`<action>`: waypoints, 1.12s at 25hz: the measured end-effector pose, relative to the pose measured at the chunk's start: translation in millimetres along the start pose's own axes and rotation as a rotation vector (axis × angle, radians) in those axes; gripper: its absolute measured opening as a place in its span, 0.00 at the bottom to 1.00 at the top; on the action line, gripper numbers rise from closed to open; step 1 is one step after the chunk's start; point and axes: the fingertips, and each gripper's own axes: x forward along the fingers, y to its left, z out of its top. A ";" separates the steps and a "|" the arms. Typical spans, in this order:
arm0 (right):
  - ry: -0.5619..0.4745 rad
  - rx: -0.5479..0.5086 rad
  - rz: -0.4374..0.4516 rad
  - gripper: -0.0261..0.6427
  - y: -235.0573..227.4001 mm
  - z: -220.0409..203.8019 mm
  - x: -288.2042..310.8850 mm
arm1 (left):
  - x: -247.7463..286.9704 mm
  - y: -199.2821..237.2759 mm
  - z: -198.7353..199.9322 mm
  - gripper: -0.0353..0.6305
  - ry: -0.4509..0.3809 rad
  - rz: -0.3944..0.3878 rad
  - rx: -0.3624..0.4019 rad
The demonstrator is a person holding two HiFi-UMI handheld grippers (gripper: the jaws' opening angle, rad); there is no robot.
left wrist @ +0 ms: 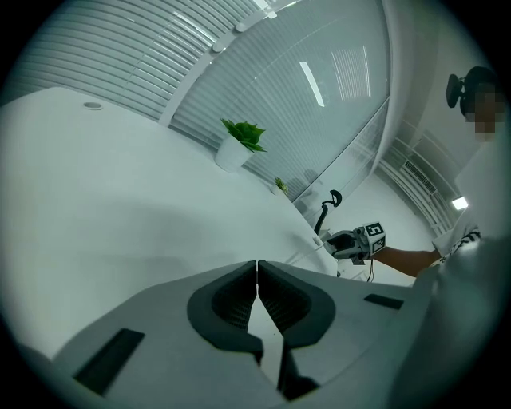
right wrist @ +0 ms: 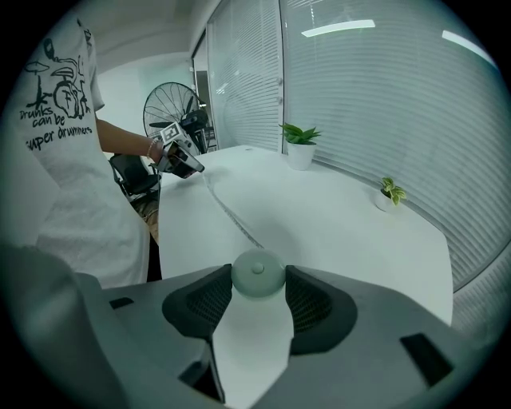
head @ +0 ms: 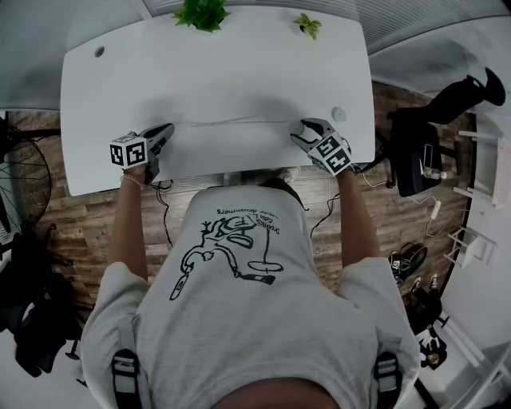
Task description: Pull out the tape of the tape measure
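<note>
The tape measure [right wrist: 257, 273] is a small round pale-green case, and my right gripper [right wrist: 257, 281] is shut on it just above the white table [right wrist: 335, 216]. Its thin tape [right wrist: 231, 216] runs along the table's near edge to my left gripper [right wrist: 182, 162]. In the head view the tape [head: 235, 121] stretches between the left gripper [head: 169, 129] and the right gripper [head: 300, 126]. In the left gripper view the left gripper [left wrist: 257, 265] has its jaws together, and the faint tape [left wrist: 297, 257] leads from their tips toward the right gripper [left wrist: 355, 242]. The tape's end itself is hidden between the pads.
Two potted plants [head: 202, 13] [head: 308, 25] stand at the table's far edge. Round cable holes [head: 338, 114] [head: 99, 52] sit in the tabletop. A fan [head: 20, 172] stands on the floor at the left, and a black office chair [head: 423, 152] at the right.
</note>
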 end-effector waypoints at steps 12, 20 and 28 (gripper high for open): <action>0.028 0.010 -0.012 0.37 -8.9 -9.2 11.3 | 8.2 17.5 -3.1 0.09 0.032 0.060 -0.016; 0.042 0.023 -0.005 0.37 -11.4 -15.3 20.1 | 12.6 21.4 -3.7 0.09 0.037 0.087 -0.030; 0.049 0.042 0.003 0.37 -13.7 -20.5 28.2 | 16.2 21.2 -4.9 0.09 0.051 0.102 -0.041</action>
